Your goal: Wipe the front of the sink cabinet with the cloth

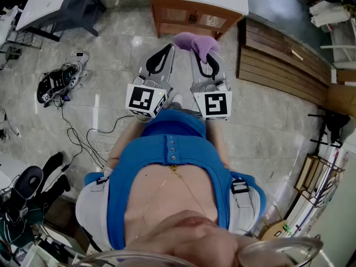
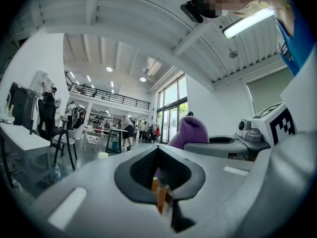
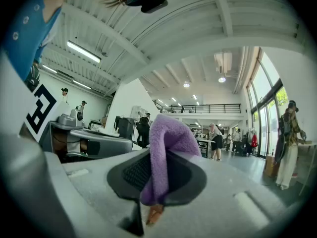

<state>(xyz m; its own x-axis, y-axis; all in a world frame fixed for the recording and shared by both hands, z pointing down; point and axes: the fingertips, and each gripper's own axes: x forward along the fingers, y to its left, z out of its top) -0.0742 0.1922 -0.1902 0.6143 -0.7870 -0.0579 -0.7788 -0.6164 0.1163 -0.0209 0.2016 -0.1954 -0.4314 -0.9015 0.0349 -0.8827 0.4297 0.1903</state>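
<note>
Right gripper clamped on purple cloth, near sink cabinet front

You hold two grippers, the left gripper and the right gripper, and each carries one cube with square markers, the left cube and the right cube, so two cubes in all. There is one purple cloth and one sink cabinet with two doors on its front. On the floor around you are one white table and one wooden slatted panel.
</note>
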